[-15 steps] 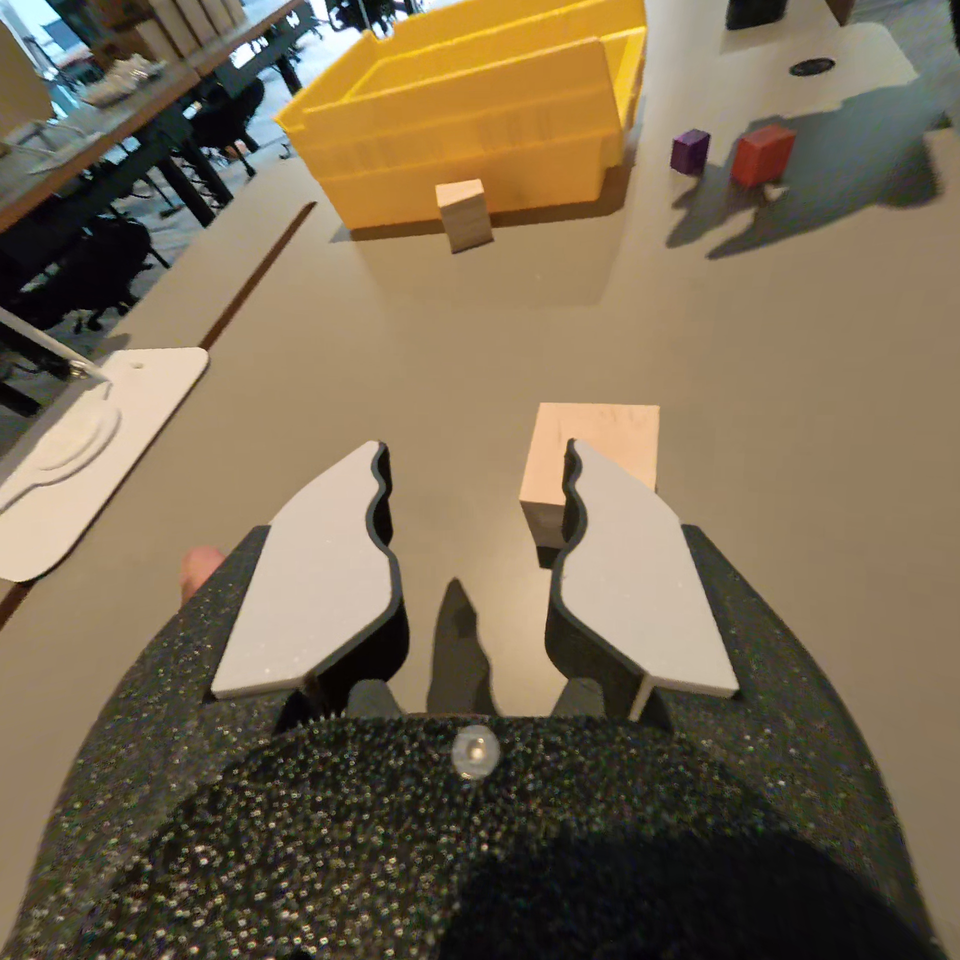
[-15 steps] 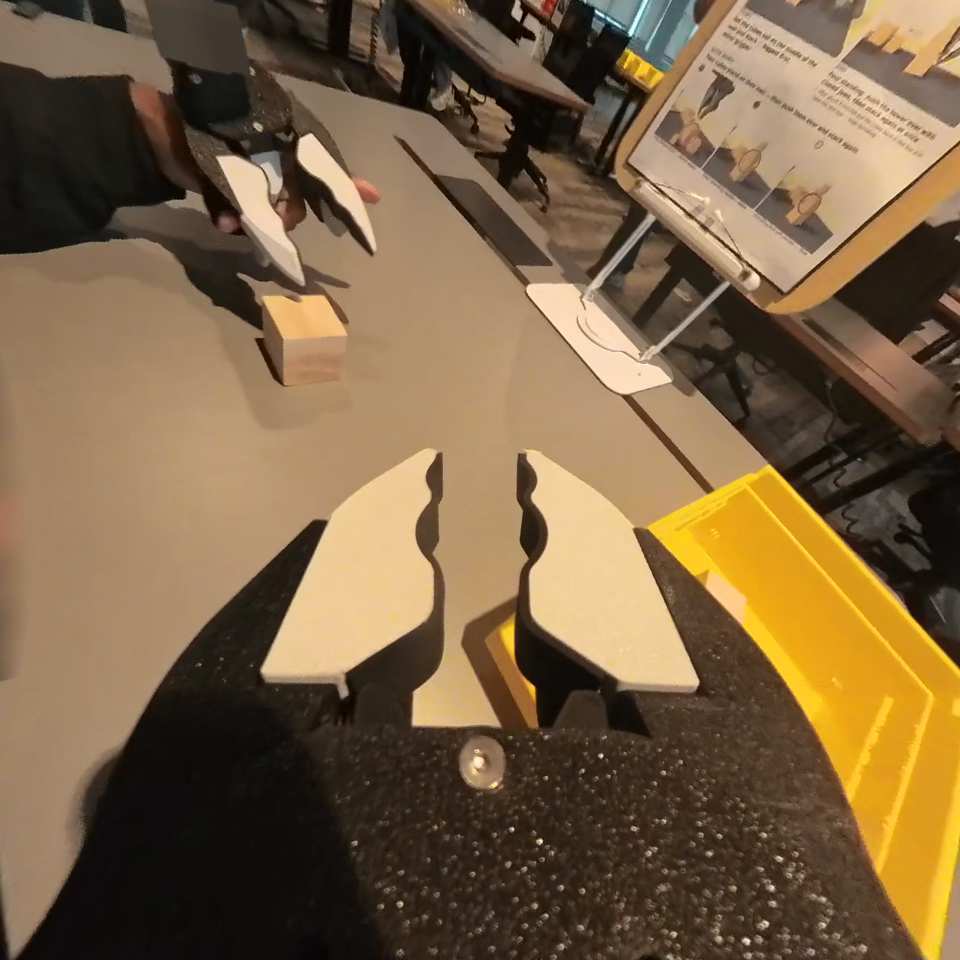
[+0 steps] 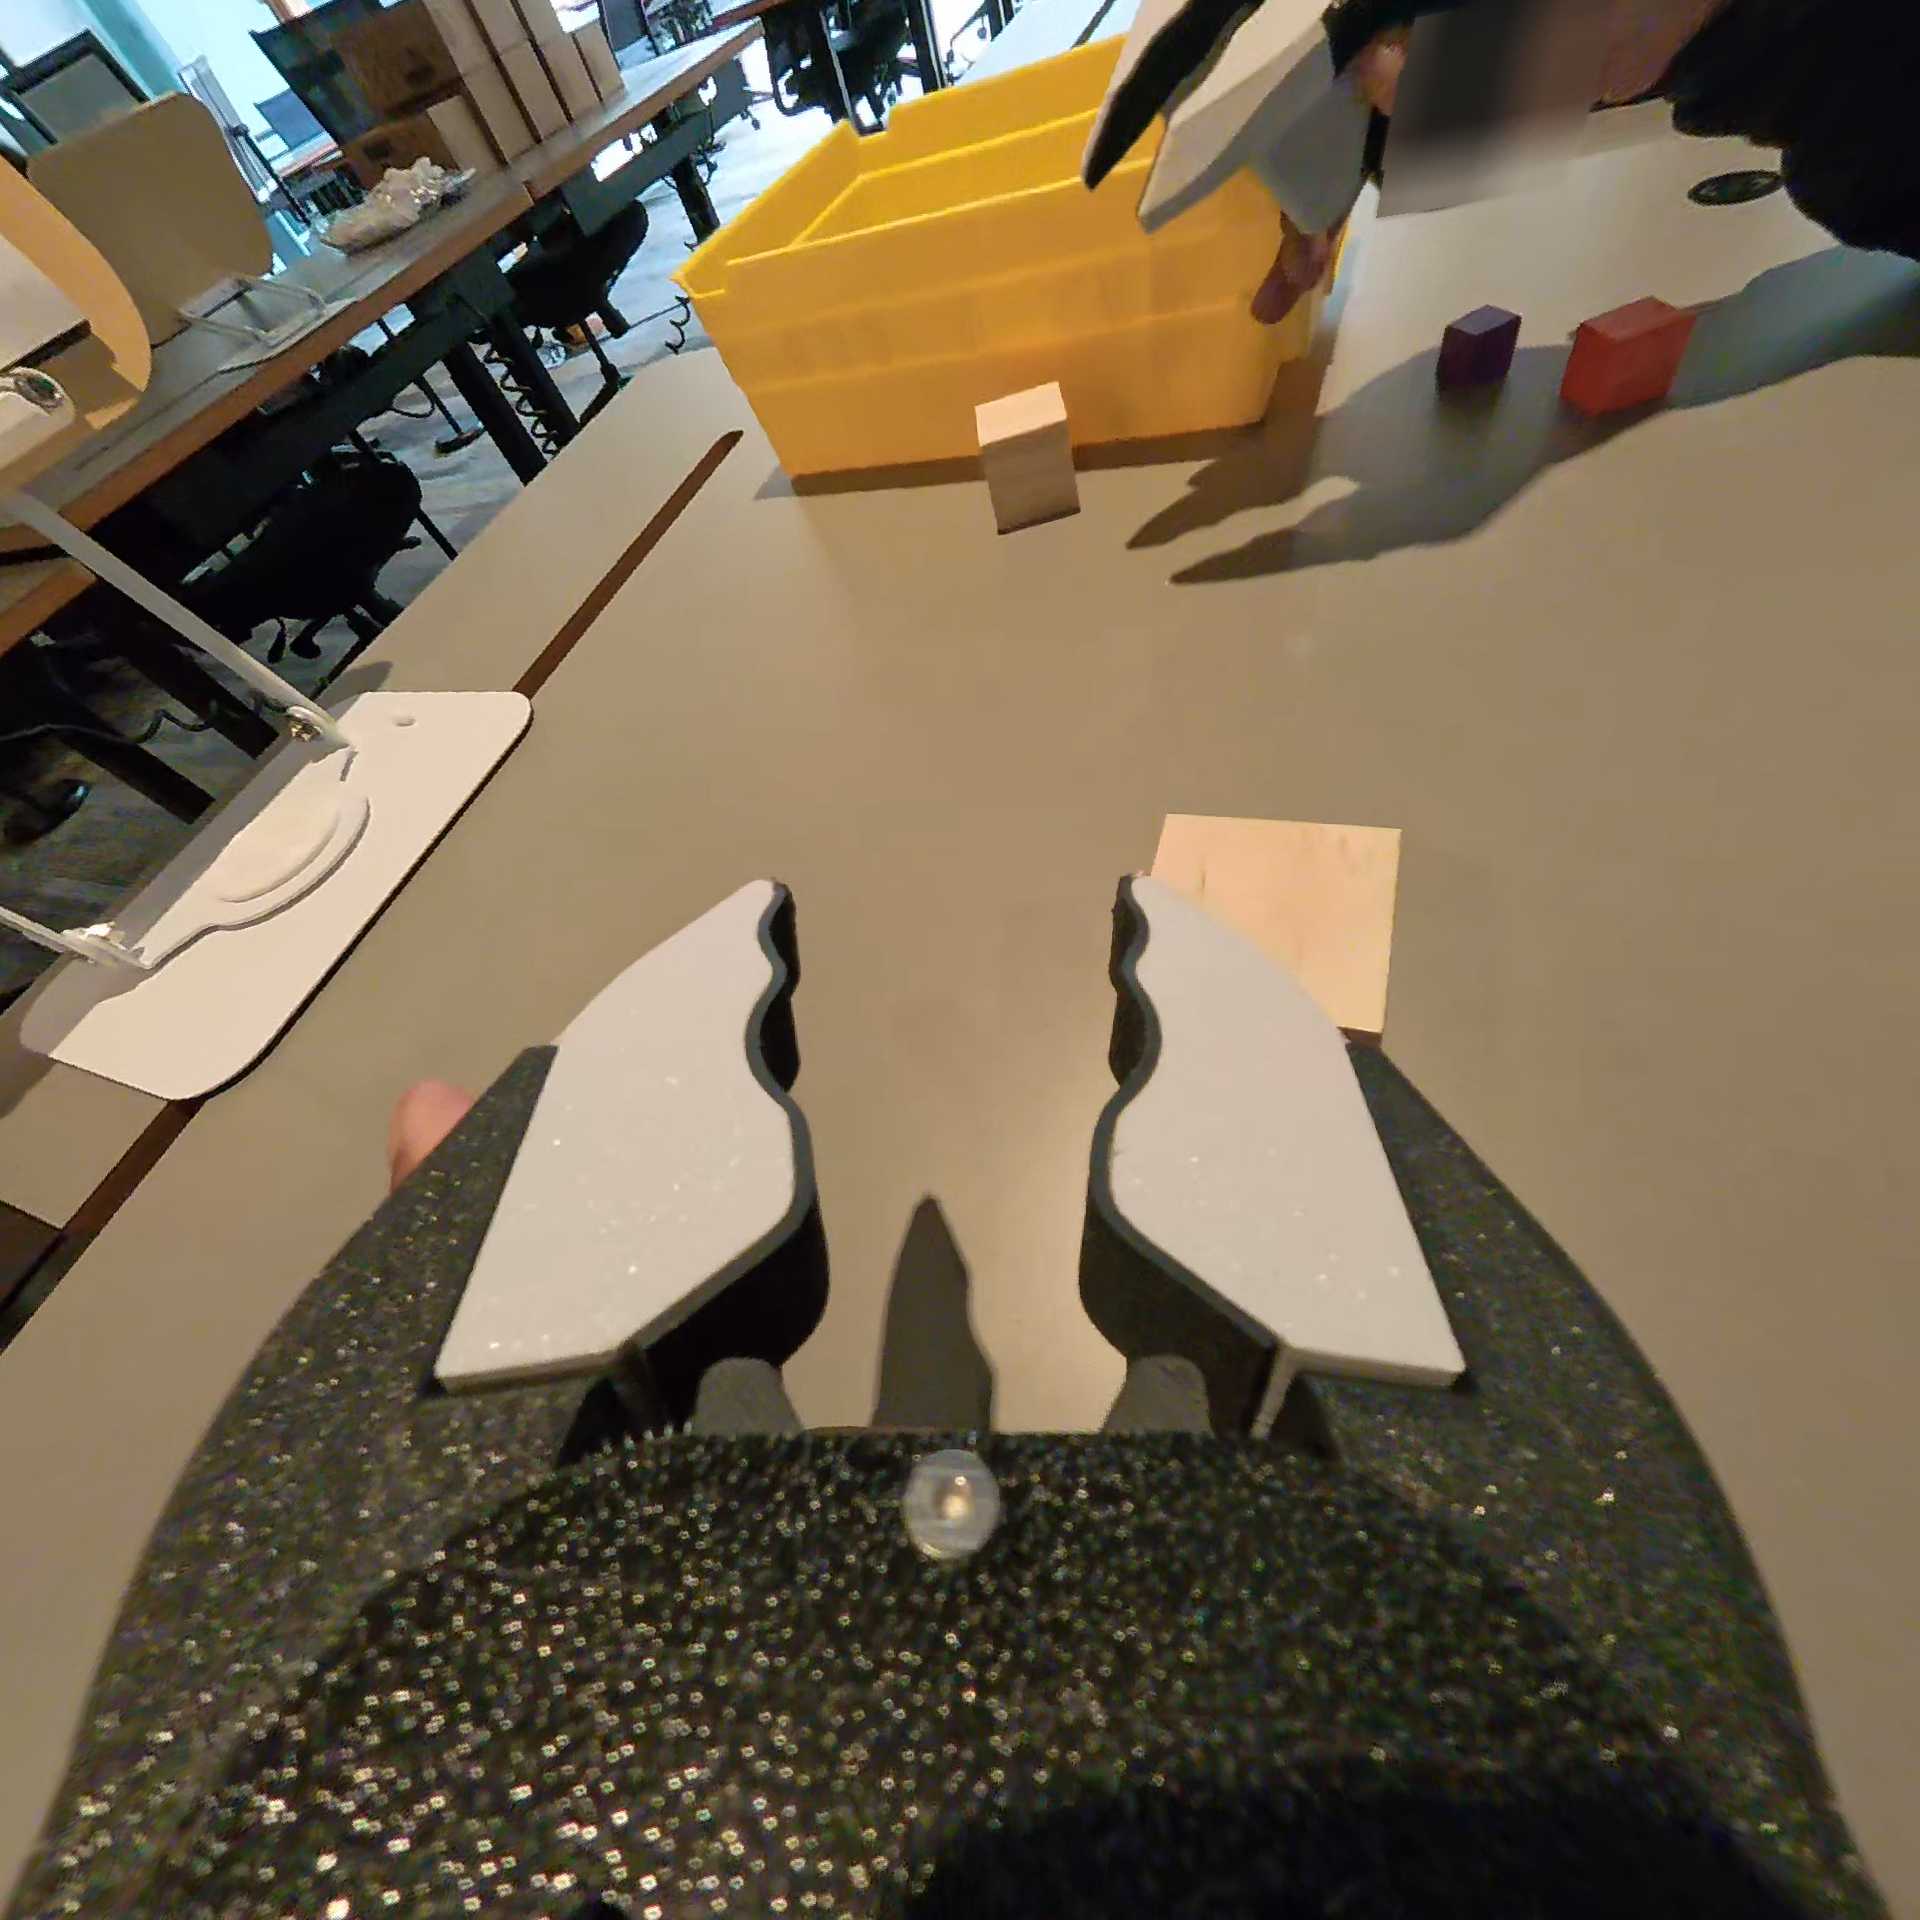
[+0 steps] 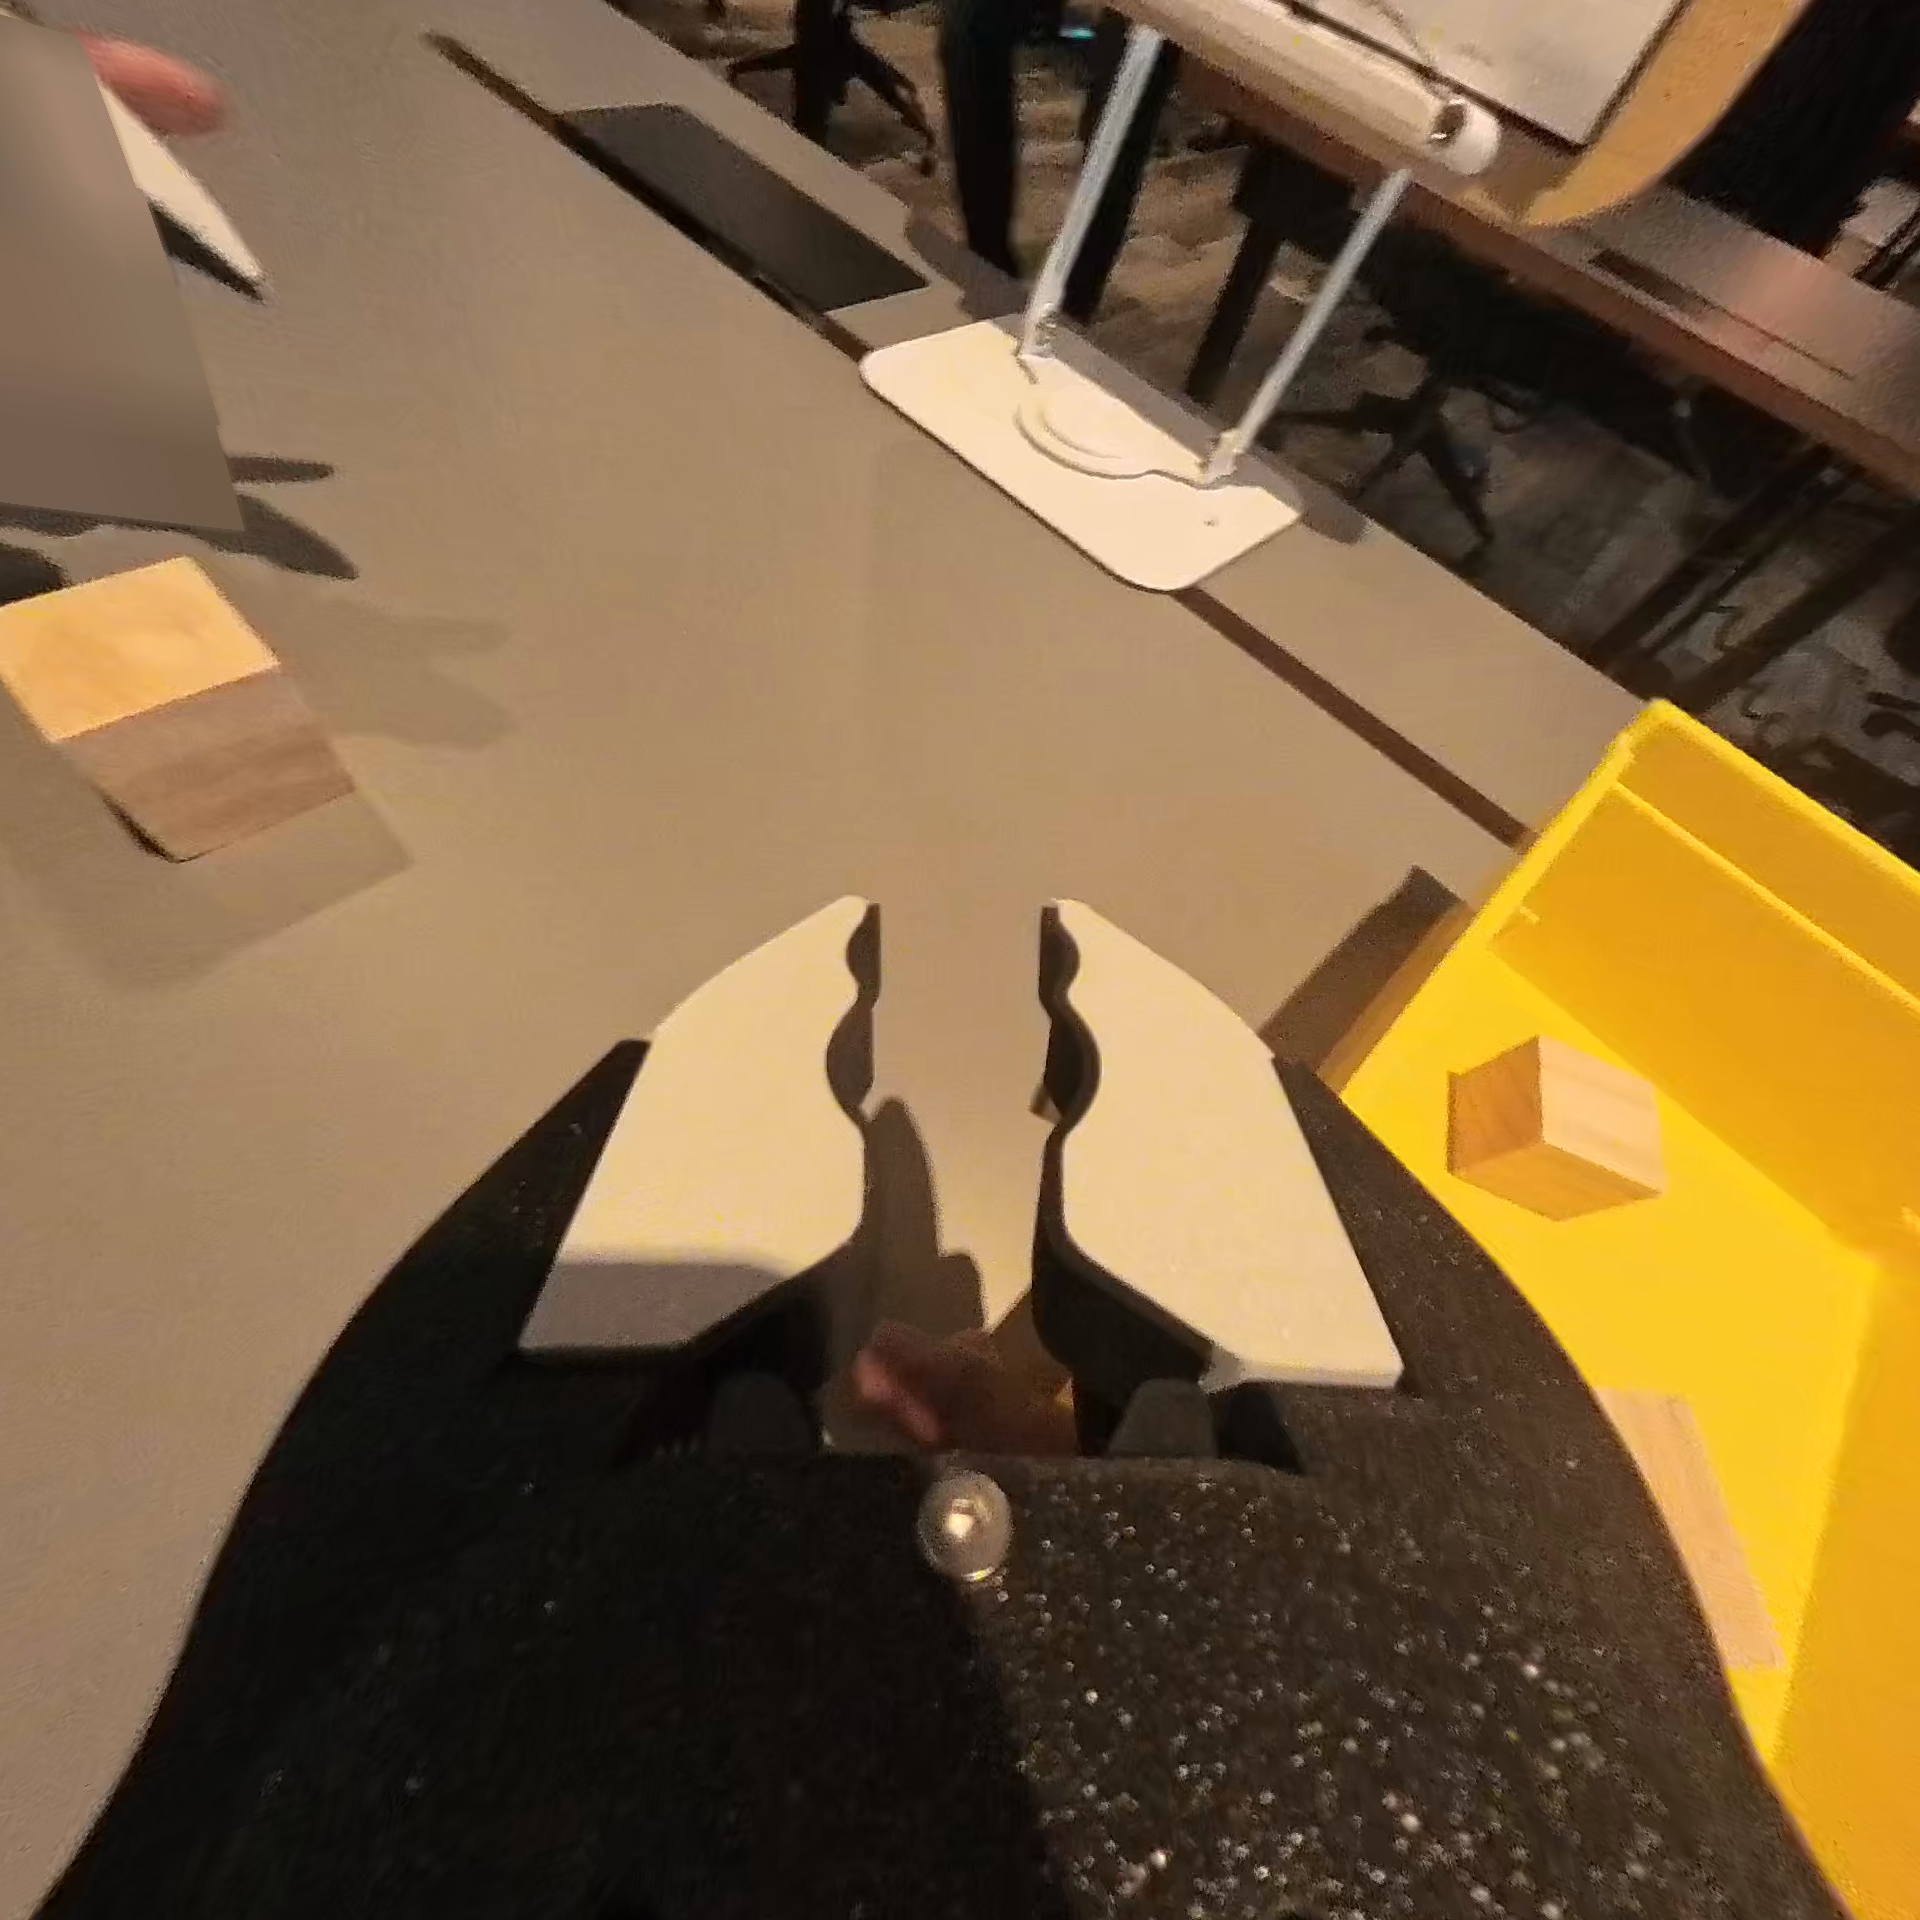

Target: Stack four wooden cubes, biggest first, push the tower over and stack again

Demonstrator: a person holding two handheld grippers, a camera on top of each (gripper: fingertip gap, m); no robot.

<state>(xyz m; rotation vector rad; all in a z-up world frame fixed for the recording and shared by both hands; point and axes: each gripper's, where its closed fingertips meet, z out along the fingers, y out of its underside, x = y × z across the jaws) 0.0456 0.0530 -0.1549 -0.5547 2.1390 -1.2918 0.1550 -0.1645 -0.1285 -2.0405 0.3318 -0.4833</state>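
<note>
A large wooden cube (image 3: 1288, 914) sits on the grey table (image 3: 1039, 675), just right of my left gripper (image 3: 951, 904). The gripper is open and empty, and its right finger covers part of the cube. A small wooden cube (image 3: 1023, 457) stands in front of the yellow bin (image 3: 987, 312). My right gripper (image 4: 958, 914) is open and empty, beside the bin (image 4: 1714, 935), which holds another small wooden cube (image 4: 1553, 1127). The large cube also shows in the right wrist view (image 4: 156, 696). The right gripper shows in the left wrist view (image 3: 1174, 104) above the bin.
A purple cube (image 3: 1477, 348) and a red cube (image 3: 1621, 353) sit at the far right. A white stand base (image 3: 281, 862) lies at the table's left edge, also seen in the right wrist view (image 4: 1081, 447). Other desks and chairs stand beyond the table edge. My hands' fingertips stand some 25 centimeters from each other. To reach the white stand base (image 3: 281, 862) in a straight line is about 35 centimeters for my left fingers, about 40 centimeters for my right. It is also in sight in the right wrist view (image 4: 1077, 426).
The right gripper has moved over toward the bin and now shows in the left wrist view. The cube inside the bin has come into sight. The left gripper stays open beside the large cube.
</note>
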